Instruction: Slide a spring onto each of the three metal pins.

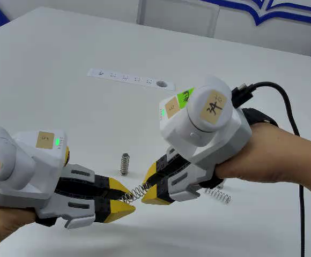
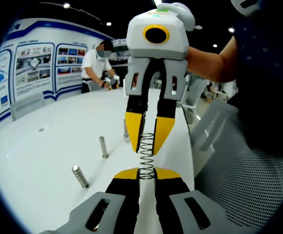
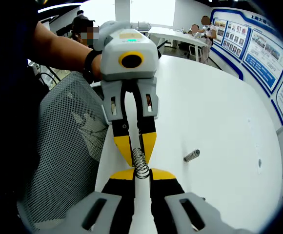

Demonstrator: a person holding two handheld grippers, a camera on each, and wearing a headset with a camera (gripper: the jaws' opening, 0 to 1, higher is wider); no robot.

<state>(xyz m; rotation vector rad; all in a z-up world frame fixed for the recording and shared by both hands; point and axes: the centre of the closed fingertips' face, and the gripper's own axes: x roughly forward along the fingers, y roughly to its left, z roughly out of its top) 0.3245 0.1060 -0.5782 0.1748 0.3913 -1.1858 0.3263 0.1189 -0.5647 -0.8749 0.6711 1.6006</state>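
Pinching opposite ends of one spring (image 1: 137, 193), left tongs (image 1: 130, 201) face right tongs (image 1: 148, 188)

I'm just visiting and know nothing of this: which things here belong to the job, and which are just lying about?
In the job: held spring, gripped between left gripper and right gripper; pin wearing a spring; bare pin; loose spring.
Lying about: power strip; mesh chair.

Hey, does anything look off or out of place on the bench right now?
One spring hangs in mid-air, pinched at both ends between the left gripper and the right gripper, on no pin. A second spring lies loose on its side on the table by the right gripper.
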